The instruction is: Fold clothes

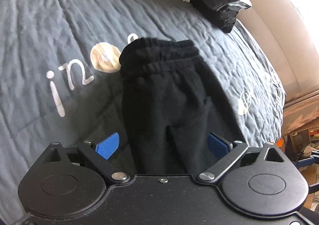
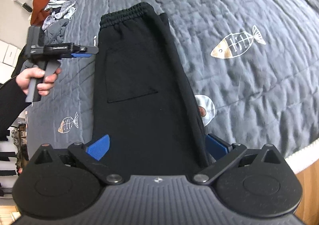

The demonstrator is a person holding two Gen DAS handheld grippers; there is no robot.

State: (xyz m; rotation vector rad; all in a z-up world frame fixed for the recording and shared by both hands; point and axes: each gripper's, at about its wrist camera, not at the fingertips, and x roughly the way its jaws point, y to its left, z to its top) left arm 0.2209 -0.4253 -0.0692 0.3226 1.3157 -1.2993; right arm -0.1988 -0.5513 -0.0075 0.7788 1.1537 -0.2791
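The black sweatpants (image 2: 143,85) lay folded lengthwise on the grey quilted bed (image 2: 249,85), stretching ahead from between the jaws of the right gripper (image 2: 157,145), which stood wide and held nothing. The left gripper (image 1: 161,143) likewise had wide jaws straddling the fabric, not clamping it.

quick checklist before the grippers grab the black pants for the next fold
1. Black pants lie lengthwise on the grey bedspread, halved leg on leg: ok.
2. Left gripper open, blue pads either side of the fabric, not pressing: ok.
3. Right gripper open, astride the pants: ok.
4. Elastic waistband at the far end, layers roughly matched: ok.
5. Bedspread beside the pants bare for folding: ok.
6. Leg cuffs aligned: cannot tell, hidden below the grippers.
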